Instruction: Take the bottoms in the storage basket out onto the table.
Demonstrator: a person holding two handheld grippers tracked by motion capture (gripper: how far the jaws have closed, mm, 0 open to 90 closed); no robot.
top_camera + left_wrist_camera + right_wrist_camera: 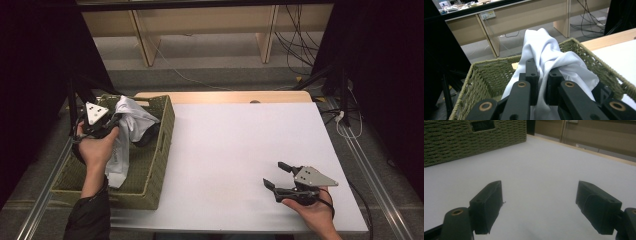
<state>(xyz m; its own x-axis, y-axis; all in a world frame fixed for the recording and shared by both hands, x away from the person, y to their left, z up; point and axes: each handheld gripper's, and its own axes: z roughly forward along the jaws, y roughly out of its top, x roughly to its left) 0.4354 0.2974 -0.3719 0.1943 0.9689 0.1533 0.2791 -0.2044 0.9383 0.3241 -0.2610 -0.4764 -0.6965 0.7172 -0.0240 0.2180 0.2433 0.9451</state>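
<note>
Meanwhile left gripper (541, 75) pinches white cloth (541, 47); right gripper (544, 202) gapes wide.

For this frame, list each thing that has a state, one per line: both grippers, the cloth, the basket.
left gripper: shut on the white cloth, above the basket
right gripper: open, holding nothing, low over the white tabletop
white cloth: bunched, partly lifted, its lower part inside the basket
woven basket: upright at the table's left edge, holds the cloth and something dark

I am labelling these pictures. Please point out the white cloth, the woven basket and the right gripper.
white cloth (541, 47): left gripper view, on its raised fold.
woven basket (162, 145): high view, on its right wall.
right gripper (277, 174): high view, midway between its open fingertips.
</note>
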